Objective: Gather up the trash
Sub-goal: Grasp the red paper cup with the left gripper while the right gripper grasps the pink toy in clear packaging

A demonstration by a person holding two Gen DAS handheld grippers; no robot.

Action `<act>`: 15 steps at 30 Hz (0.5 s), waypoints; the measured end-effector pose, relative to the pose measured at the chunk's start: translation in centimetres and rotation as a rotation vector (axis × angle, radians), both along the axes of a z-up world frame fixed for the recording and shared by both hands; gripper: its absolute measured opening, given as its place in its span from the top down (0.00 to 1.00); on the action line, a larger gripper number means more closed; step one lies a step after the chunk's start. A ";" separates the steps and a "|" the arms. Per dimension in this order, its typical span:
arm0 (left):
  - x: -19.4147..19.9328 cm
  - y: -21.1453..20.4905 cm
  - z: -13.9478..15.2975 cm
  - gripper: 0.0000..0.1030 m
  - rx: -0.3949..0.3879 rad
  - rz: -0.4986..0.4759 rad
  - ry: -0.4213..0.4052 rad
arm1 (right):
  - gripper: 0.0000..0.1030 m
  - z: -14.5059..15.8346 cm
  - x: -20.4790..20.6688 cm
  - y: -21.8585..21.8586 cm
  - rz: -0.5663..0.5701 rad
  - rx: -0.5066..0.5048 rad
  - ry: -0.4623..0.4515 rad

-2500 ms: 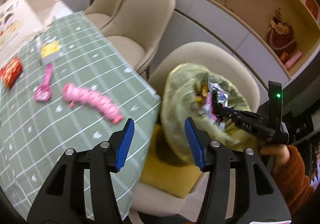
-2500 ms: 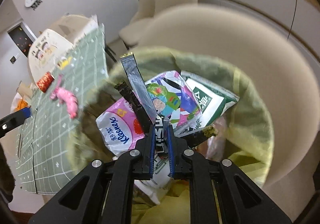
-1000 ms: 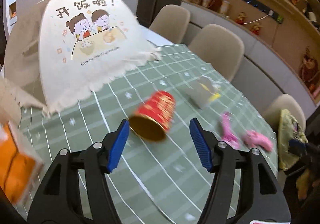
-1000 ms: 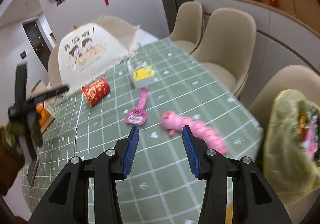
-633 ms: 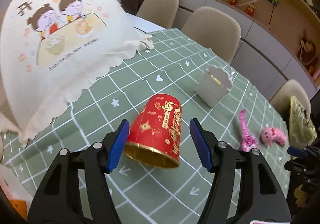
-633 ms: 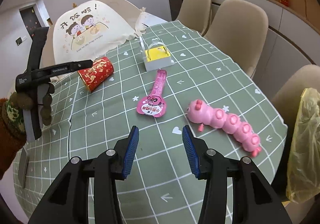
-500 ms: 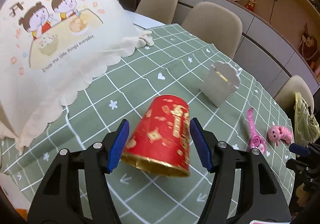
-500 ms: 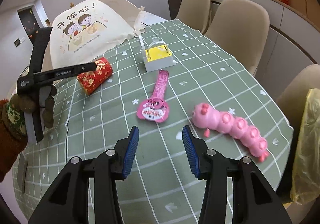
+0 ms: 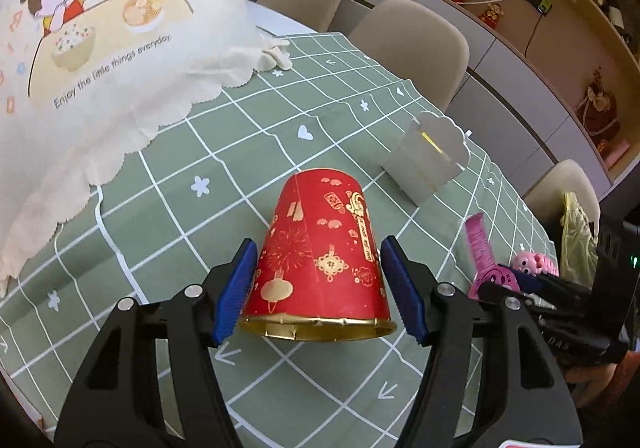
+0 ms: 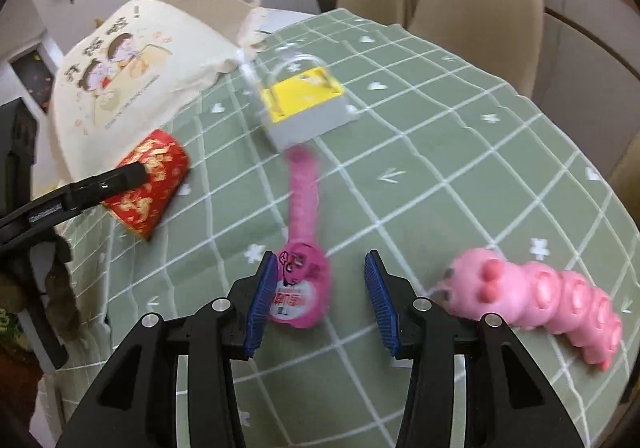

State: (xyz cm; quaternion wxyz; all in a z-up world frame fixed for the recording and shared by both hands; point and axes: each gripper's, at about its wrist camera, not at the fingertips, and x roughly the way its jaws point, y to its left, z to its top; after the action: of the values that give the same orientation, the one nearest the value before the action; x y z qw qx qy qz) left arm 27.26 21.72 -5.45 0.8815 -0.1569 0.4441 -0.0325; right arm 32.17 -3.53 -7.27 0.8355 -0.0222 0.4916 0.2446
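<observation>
A red paper cup [image 9: 320, 260] with gold print lies on its side on the green checked tablecloth [image 9: 248, 151]. My left gripper [image 9: 320, 288] is open, its blue pads either side of the cup near its rim, not pressing it. The cup also shows in the right wrist view [image 10: 150, 183]. My right gripper [image 10: 320, 304] is open just above a pink lollipop-shaped wrapper [image 10: 302, 248], whose round end lies by the left pad. The yellow trash bag [image 9: 576, 240] sits on a chair at the far right.
A small white box with a yellow inside [image 10: 304, 111] stands past the wrapper. A pink caterpillar toy [image 10: 532, 300] lies to the right of my right gripper. A cream food cover [image 9: 92, 47] fills the far left. Beige chairs [image 9: 408, 43] line the far table edge.
My left gripper has closed in on the red cup, which now sits between its pads. My right gripper has dropped toward the pink wrapper. Earlier it let go of trash in the bag.
</observation>
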 end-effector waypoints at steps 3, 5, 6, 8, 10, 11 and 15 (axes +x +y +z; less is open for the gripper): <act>0.2 0.4 -0.1 0.41 -0.024 0.029 0.013 | 0.82 0.4 -1.0 0.4 0.048 -0.016 -0.008; 0.2 0.6 -0.1 0.41 -0.039 0.052 0.025 | 0.86 0.9 -1.7 0.3 0.063 -0.016 -0.010; 0.2 0.7 -0.1 0.41 -0.043 0.061 0.030 | 0.86 1.4 -2.3 0.0 0.072 -0.003 -0.010; 0.3 0.8 0.0 0.41 -0.047 0.076 0.041 | 0.86 2.1 -3.1 -0.6 0.085 0.008 -0.003; 0.3 0.4 0.1 0.41 -0.036 0.084 0.051 | 0.86 2.9 -4.2 -1.7 0.086 0.021 0.012; 0.4 0.2 0.1 0.41 -0.024 0.083 0.056 | 0.86 3.3 -4.7 -2.2 0.082 0.024 0.013; 0.2 -1.2 0.7 0.44 0.026 0.064 0.063 | 0.86 4.6 -7.3 -5.2 0.047 0.015 0.002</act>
State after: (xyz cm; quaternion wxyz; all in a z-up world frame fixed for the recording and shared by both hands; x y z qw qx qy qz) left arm 27.42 20.55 -4.74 0.8698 -0.1602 0.4666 0.0064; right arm 24.85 -8.71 -2.63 0.8292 -0.0271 0.4899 0.2677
